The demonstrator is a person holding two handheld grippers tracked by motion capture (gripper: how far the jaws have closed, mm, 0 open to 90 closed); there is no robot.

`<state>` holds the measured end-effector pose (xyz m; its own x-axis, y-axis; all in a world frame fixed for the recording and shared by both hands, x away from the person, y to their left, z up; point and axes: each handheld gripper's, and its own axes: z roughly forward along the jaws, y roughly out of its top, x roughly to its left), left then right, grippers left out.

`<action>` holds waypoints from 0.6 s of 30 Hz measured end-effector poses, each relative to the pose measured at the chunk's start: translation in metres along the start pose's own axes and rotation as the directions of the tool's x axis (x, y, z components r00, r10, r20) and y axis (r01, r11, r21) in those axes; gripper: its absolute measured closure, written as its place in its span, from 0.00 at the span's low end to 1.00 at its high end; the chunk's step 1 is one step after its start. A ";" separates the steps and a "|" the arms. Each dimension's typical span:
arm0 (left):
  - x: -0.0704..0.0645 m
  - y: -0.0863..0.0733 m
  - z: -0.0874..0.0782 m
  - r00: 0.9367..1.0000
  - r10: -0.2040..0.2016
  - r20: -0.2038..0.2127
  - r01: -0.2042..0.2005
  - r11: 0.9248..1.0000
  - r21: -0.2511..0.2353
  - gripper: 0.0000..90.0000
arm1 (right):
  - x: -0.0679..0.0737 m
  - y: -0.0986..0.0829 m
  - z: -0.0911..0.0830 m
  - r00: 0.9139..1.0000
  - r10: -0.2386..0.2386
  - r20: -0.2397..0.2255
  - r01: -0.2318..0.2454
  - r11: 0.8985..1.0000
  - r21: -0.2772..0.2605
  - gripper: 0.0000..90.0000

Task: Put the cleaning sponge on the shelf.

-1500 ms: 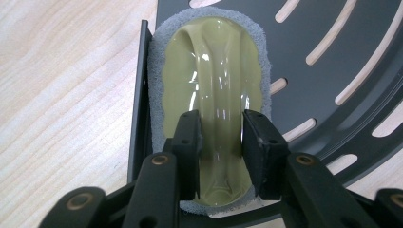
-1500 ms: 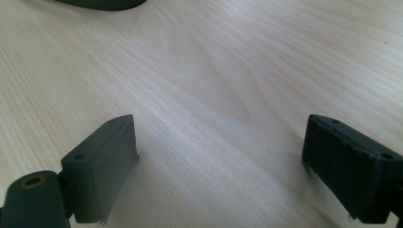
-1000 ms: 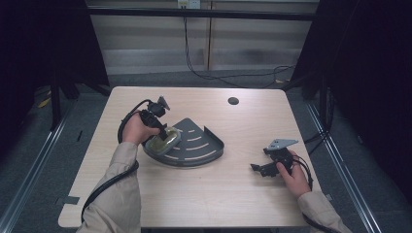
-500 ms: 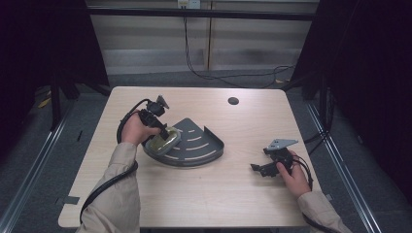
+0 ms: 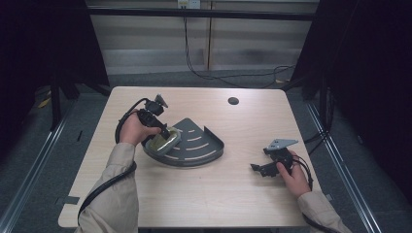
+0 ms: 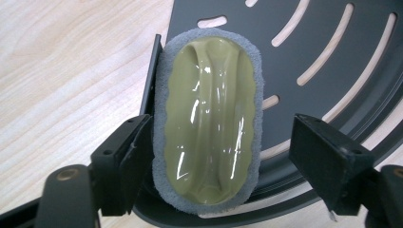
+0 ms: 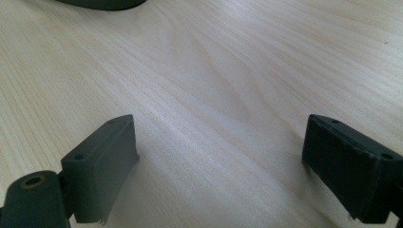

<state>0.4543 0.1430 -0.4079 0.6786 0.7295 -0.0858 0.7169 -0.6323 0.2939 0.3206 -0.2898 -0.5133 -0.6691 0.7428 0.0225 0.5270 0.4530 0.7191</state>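
- My left tongs (image 6: 216, 156) hang over a green-topped sponge (image 6: 209, 123) with a grey foam rim, which lies on the near corner of a dark slotted tray (image 6: 332, 57) on the table (image 5: 243, 194).
- The jaws stand wide: one pad sits just beside the sponge's edge, whether touching I cannot tell, while the other is well clear of it, so nothing is gripped.
- From the high view, my left hand (image 5: 132, 130) brings those tongs down at the tray's left corner (image 5: 167, 141).
- My right tongs (image 5: 262, 169) rest low near the table's right edge, well apart from the tray, jaws spread wide and empty over bare wood (image 7: 214, 95).
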 end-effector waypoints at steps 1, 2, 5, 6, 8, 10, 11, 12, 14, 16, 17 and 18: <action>0.000 0.000 -0.001 1.000 -0.004 0.006 0.004 1.000 -0.004 0.24 | 0.000 0.000 0.000 1.000 0.000 0.000 0.000 1.000 0.000 0.12; -0.001 0.000 -0.001 1.000 -0.005 0.005 0.005 1.000 -0.002 0.24 | 0.000 0.000 0.000 1.000 0.000 0.000 0.000 1.000 0.000 0.12; 0.000 0.000 -0.004 1.000 -0.011 0.007 0.011 1.000 0.002 0.22 | 0.000 0.000 0.000 1.000 0.000 0.000 0.000 1.000 0.000 0.12; 0.000 -0.001 -0.005 1.000 -0.008 0.006 0.008 1.000 0.000 0.22 | 0.000 0.000 0.000 1.000 0.000 0.000 0.000 1.000 0.000 0.12; 0.000 -0.002 -0.006 1.000 -0.015 0.012 0.015 1.000 0.009 0.21 | 0.000 0.000 0.000 1.000 0.000 0.000 0.000 1.000 0.000 0.12; 0.000 -0.002 -0.006 1.000 -0.015 0.013 0.015 1.000 0.011 0.21 | 0.000 0.000 0.000 1.000 0.000 0.000 0.000 1.000 0.000 0.12; 0.000 -0.003 -0.007 1.000 -0.020 0.018 0.020 1.000 0.013 0.20 | 0.000 0.000 0.000 1.000 0.000 0.000 0.000 1.000 0.000 0.12; 0.000 -0.003 -0.007 1.000 -0.021 0.018 0.021 1.000 0.013 0.20 | 0.000 0.000 0.000 1.000 0.000 0.000 0.000 1.000 0.000 0.12; -0.001 -0.004 -0.008 0.999 -0.034 0.027 0.034 0.999 0.017 0.20 | 0.000 0.000 0.000 1.000 0.000 0.000 0.000 1.000 0.000 0.12; -0.001 -0.005 -0.010 0.999 -0.034 0.025 0.033 0.999 0.021 0.20 | 0.000 0.000 0.000 1.000 0.000 0.000 0.000 1.000 0.000 0.12; -0.001 -0.005 -0.011 0.999 -0.033 0.024 0.032 0.999 0.021 0.20 | 0.000 0.000 0.000 1.000 0.001 0.000 -0.001 1.000 0.000 0.12; -0.002 -0.006 -0.012 0.999 -0.039 0.031 0.038 0.999 0.023 0.20 | 0.000 0.000 0.000 1.000 0.000 0.000 0.000 1.000 0.000 0.12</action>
<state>0.4467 0.1485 -0.3984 0.6550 0.7450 -0.1260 0.7455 -0.6101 0.2683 0.3207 -0.2898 -0.5133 -0.6691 0.7428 0.0228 0.5273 0.4529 0.7189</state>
